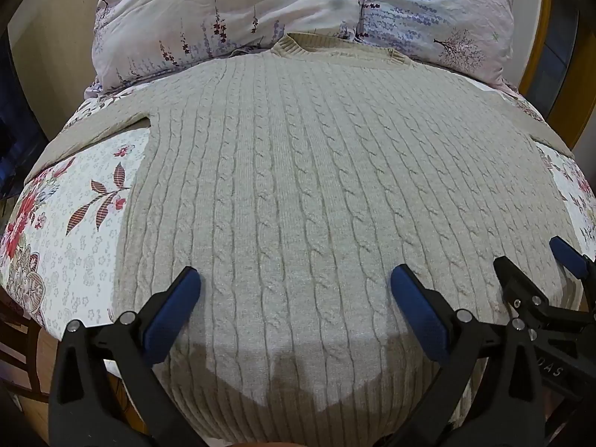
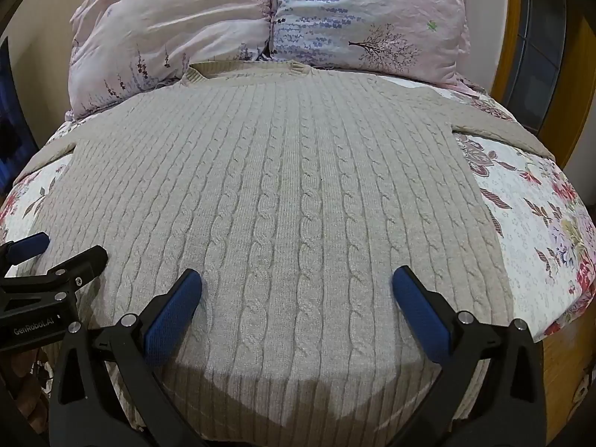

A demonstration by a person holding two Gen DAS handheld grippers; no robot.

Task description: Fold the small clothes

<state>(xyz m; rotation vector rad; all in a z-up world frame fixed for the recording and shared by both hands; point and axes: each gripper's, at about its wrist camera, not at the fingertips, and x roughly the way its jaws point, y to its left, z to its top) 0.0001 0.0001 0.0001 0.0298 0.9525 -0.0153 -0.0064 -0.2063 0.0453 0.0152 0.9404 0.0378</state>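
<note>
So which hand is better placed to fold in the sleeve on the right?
Probably the right gripper: it hangs open over the sweater nearer the right sleeve. The left gripper, also open, sits nearer the other sleeve.

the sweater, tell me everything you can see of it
The sweater is a beige cable-knit pullover with a ribbed round collar and a ribbed hem. It lies flat and unfolded on the floral bedspread, collar toward the pillows, hem nearest the cameras. Both sleeves spread outward to the sides; the left sleeve runs off toward the bed's edge. The left tongs and right tongs are open above its lower part; contact cannot be told.
</note>
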